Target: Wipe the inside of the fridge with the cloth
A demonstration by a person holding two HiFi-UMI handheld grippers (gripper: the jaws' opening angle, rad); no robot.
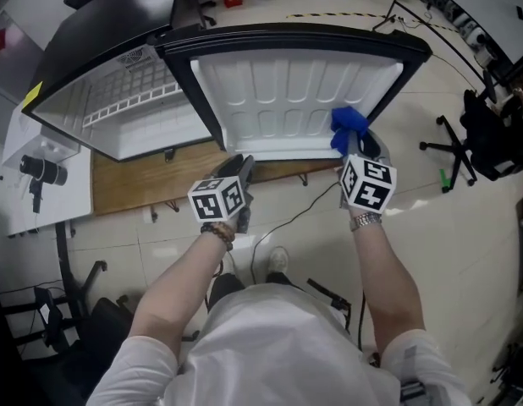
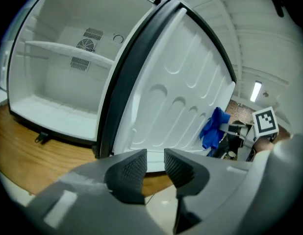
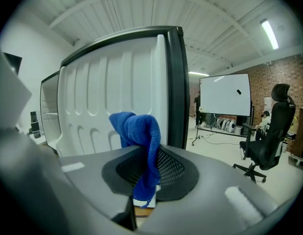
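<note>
1. Left gripper view: my left gripper has its jaws apart with nothing between them. Past them, the fridge shows its white inside, and its door stands swung open. The cloth, a blue one, is at the door's far edge.
2. Right gripper view: my right gripper is clamped on the cloth. It bunches above the pads, just in front of the door's ribbed liner. I cannot tell whether it touches.
3. Head view: the fridge sits on a wooden desk. The cloth is by the door's lower right corner, and my left gripper hovers over the desk's front edge.
</note>
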